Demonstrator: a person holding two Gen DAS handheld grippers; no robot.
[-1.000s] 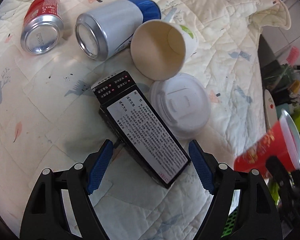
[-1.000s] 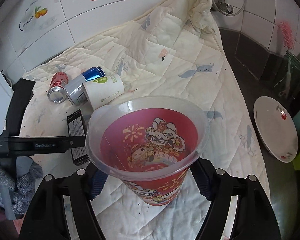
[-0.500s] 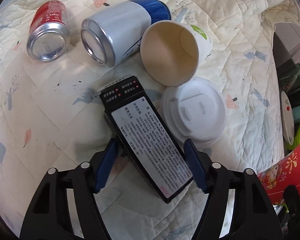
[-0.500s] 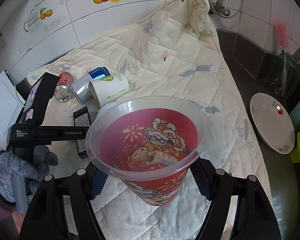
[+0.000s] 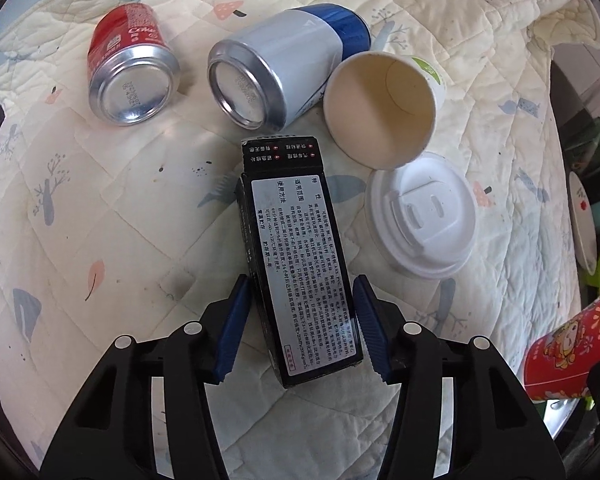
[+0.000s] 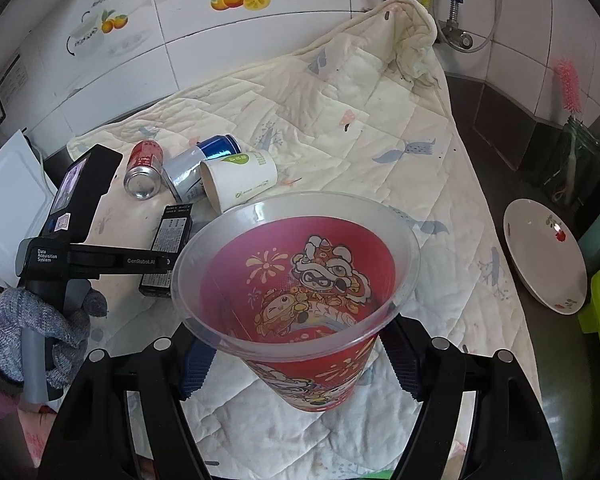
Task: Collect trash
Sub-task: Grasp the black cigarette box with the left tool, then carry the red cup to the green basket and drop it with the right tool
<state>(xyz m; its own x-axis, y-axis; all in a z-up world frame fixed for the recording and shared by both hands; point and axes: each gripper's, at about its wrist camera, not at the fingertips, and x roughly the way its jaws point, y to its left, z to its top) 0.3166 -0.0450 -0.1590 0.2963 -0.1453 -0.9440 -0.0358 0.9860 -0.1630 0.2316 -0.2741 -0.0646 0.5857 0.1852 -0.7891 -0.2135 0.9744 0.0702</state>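
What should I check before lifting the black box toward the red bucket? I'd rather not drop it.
1. Black box between the left gripper pads: ok.
2. Pads pressing firmly: cannot tell; the jaws are closing, pads at the box's sides.
3. Grip centred on the box: not ok, it sits near one end.
4. White lid and paper cup clear of the box: ok, beside it, not on it.
5. Red bucket held by the right gripper, mouth open: ok.
6. Bucket empty: ok.
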